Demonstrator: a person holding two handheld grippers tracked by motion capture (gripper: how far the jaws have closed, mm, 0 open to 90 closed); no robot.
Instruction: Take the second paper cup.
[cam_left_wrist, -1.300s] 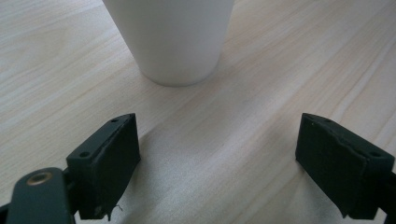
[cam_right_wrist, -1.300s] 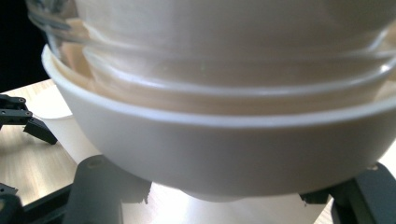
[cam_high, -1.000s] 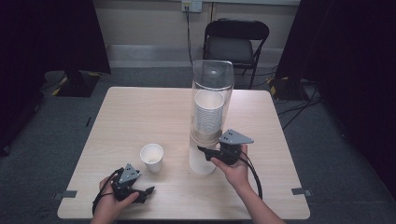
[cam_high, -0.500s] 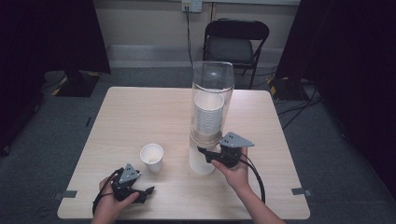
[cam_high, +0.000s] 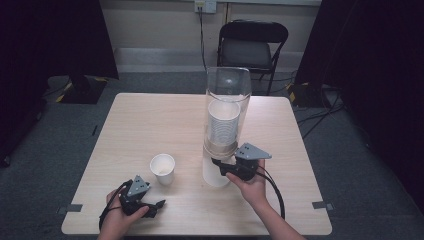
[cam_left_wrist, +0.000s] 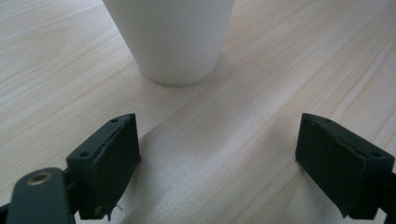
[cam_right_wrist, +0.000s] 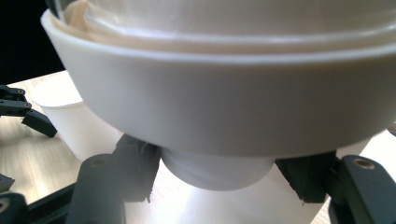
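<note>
A clear tube dispenser (cam_high: 227, 90) stands on the table and holds a stack of white paper cups (cam_high: 223, 125). In the right gripper view its white collar (cam_right_wrist: 210, 107) hangs overhead, and the bottom cup (cam_right_wrist: 217, 170) pokes out below it. My right gripper (cam_right_wrist: 217, 179) has one jaw pressed on each side of that cup; in the high view it (cam_high: 217, 167) sits under the tube. A loose white cup (cam_high: 163, 169) stands upright to the left. My left gripper (cam_high: 159, 205) rests near the front edge, open, with that cup (cam_left_wrist: 173, 37) just beyond its jaws (cam_left_wrist: 224, 158).
The wooden table (cam_high: 150, 120) has bare room across its left and far parts. A black folding chair (cam_high: 252, 47) stands behind the table. Dark curtains hang on both sides. The left gripper (cam_right_wrist: 23, 112) shows far off in the right gripper view.
The right gripper has shifted very slightly at the dispenser's base. The left gripper and the loose cup have stayed where they were.
</note>
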